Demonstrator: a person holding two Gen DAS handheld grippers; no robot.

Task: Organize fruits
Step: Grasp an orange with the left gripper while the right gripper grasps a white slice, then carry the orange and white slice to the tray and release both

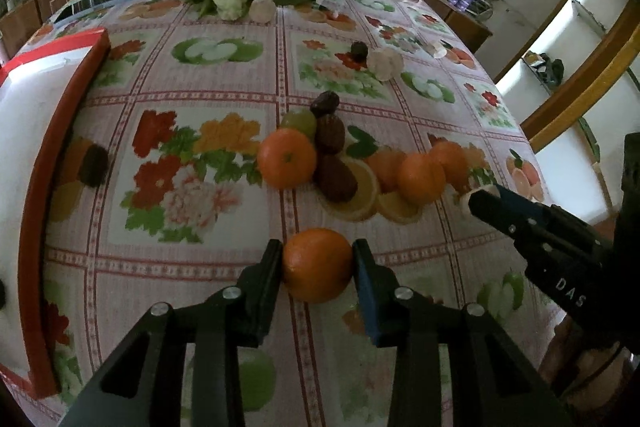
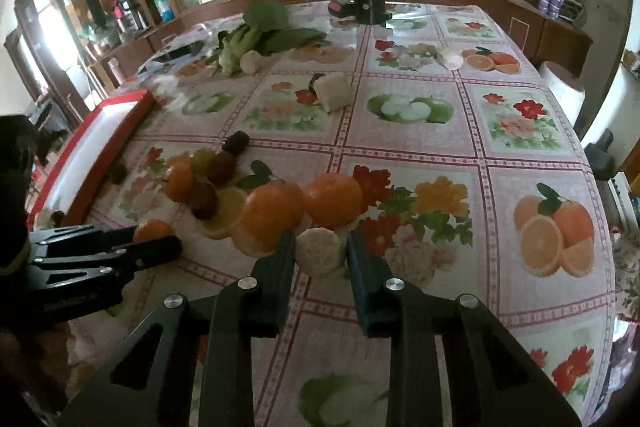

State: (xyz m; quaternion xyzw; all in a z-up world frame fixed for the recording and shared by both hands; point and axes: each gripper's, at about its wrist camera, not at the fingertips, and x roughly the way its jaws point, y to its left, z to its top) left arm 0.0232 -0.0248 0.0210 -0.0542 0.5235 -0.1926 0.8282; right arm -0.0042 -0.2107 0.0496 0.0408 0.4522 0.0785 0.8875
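Orange pinched in left tool, stem end hidden

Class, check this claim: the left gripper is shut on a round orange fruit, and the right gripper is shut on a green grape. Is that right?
One detail is wrong. The left gripper is shut on the round orange fruit, but the right gripper is shut on a pale, round garlic-like bulb, not a green grape. The right wrist view shows it.
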